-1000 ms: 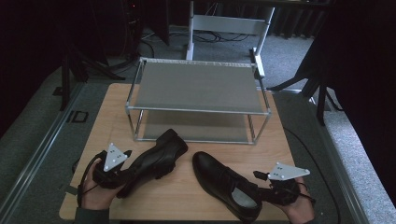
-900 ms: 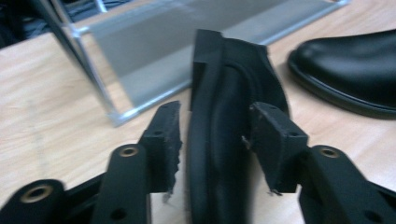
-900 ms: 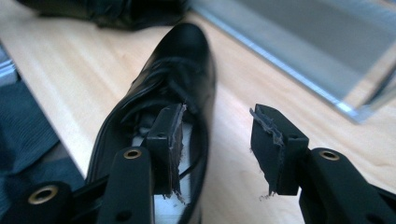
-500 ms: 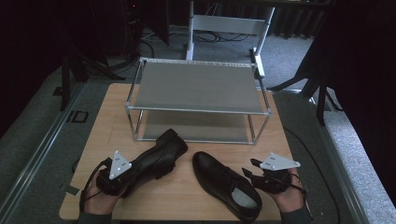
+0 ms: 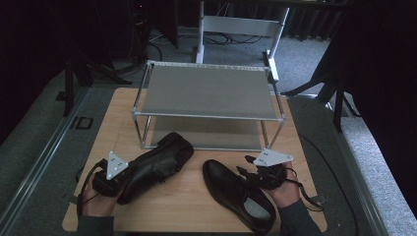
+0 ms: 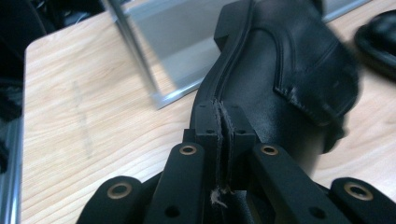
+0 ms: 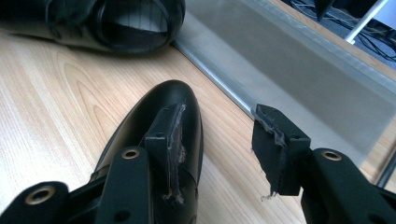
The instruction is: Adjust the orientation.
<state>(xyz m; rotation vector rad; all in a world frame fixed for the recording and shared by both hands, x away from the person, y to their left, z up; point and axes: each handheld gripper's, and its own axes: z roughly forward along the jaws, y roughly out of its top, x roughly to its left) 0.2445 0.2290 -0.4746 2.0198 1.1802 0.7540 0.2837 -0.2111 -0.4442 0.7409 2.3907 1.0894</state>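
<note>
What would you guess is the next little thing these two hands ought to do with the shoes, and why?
Probably bring the right gripper down so its open jaws straddle the rim of the right shoe, then shut them. The left gripper is already clamped on the edge of the left shoe, while the right shoe lies flat and ungripped on the table in front of the shoe rack.

Left gripper (image 6: 219, 135): black jaws, brass-ringed screw holes, frayed grey pad edges. Right gripper (image 7: 219, 140): same black build, brass eyelets, worn fuzzy pad faces with loose threads. Grey three-cornered plate (image 5: 116, 164) on top of the left one, another plate (image 5: 272, 157) on the right. Black cable (image 5: 306, 194) loops off right gripper. Dark grey sleeve (image 5: 294, 219) on the right arm.
</note>
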